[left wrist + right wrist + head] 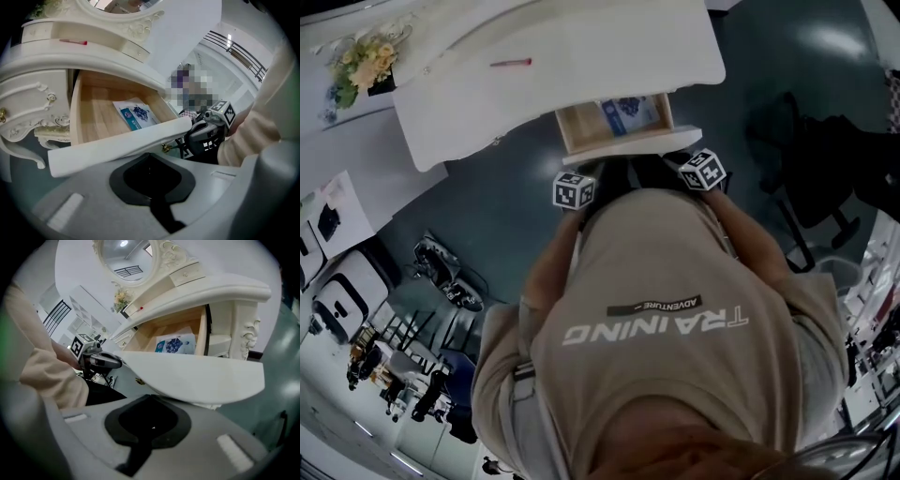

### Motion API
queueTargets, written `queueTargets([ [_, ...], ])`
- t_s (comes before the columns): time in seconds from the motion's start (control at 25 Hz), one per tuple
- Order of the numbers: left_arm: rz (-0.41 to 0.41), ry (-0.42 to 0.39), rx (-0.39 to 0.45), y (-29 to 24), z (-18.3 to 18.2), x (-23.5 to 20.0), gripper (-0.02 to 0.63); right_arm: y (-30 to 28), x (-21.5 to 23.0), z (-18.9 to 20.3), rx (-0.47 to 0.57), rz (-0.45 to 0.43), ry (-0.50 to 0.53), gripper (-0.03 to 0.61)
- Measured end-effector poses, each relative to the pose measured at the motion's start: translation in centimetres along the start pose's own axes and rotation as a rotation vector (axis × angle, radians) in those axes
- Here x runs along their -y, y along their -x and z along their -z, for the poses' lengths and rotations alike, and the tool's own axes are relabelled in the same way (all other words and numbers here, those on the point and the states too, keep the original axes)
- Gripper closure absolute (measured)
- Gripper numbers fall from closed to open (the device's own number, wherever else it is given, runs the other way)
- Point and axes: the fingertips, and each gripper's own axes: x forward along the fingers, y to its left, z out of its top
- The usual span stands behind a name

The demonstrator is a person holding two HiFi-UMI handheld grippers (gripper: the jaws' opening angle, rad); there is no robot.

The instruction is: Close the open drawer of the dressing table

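Note:
The white dressing table (572, 56) has its middle drawer (616, 127) pulled out, with a wooden inside and a blue-and-white packet (626, 114) lying in it. My left gripper (574, 190) and right gripper (703, 171) sit just in front of the white drawer front (117, 147), one towards each end. In the left gripper view the front panel lies right across the gripper's nose, with a small brass knob (165, 148) beneath it. The right gripper view shows the same panel (197, 376) close ahead. Both pairs of jaws are hidden by the gripper bodies and the panel.
A black office chair (806, 159) stands to the right of the table on the dark floor. A flower arrangement (366, 61) and a red pen-like item (511, 63) lie on the tabletop. An oval mirror (124, 258) rises behind. My torso fills the space behind the grippers.

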Motion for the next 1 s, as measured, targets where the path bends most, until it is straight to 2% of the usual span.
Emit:
queueTargets([
  [0.28, -0.001, 0.016, -0.022, -0.4, -1.7, -1.6, 0.612, -0.2, 1.2, -2.1, -0.014, 0.010, -0.034, 0.574],
  [0.8, -0.051, 0.013, -0.018, -1.3, -7.9, -5.2, 0.612, -0.4, 4.0, -8.8, 0.023, 0.037, -0.008, 0.574],
  [1.0, -0.080, 0.009, 0.001, -1.8, -10.1, -6.1, 0.612, -0.4, 5.4, -10.9, 0.062, 0.036, -0.079, 0.574],
])
